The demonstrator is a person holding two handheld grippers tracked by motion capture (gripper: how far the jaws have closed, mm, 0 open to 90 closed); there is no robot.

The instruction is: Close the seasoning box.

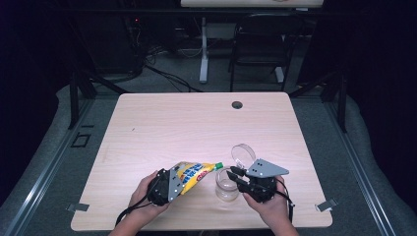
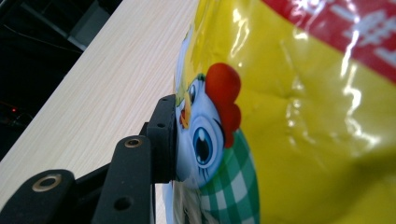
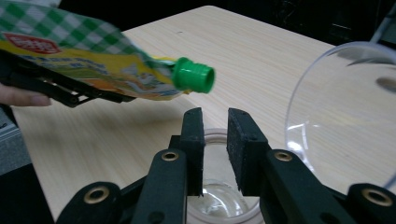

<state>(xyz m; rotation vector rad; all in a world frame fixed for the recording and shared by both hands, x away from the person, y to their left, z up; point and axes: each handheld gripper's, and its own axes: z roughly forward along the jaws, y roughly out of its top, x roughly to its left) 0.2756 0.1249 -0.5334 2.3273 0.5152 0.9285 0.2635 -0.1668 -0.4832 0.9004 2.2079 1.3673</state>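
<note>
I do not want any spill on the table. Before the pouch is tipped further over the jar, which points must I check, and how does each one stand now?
1. Left hand-held gripper clamps the yellow pouch: ok.
2. Green cap removed from the spout: not ok, it is on.
3. Right hand-held gripper steadies the glass jar at its rim: ok, jaws nearly closed on the wall.
4. Hinged clear lid swung open: ok.
5. Spout directly above the jar mouth: cannot tell.
</note>
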